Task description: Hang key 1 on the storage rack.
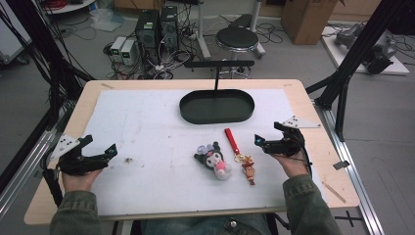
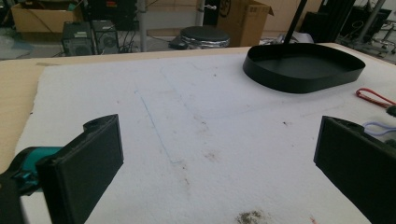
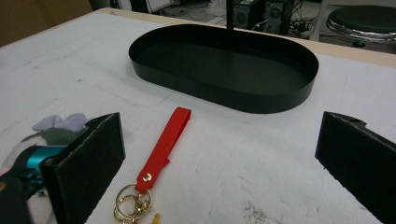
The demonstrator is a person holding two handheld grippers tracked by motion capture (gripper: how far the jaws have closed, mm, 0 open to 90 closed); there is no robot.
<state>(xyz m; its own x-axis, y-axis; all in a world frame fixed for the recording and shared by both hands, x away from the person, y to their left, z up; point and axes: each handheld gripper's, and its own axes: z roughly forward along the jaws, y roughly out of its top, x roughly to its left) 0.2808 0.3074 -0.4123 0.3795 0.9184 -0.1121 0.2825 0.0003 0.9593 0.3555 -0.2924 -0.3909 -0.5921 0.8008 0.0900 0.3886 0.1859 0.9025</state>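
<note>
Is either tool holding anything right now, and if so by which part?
Nothing is held. The left tool and right tool both stand open and empty; the red-strap keychain lies on the table.

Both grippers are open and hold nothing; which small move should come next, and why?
Probably the right gripper should ease left and down to the red strap keychain. Its jaws stand wide open and empty, and the strap lies flat just ahead of them, nearer than the plush doll keychain. The left gripper rests far off.
</note>
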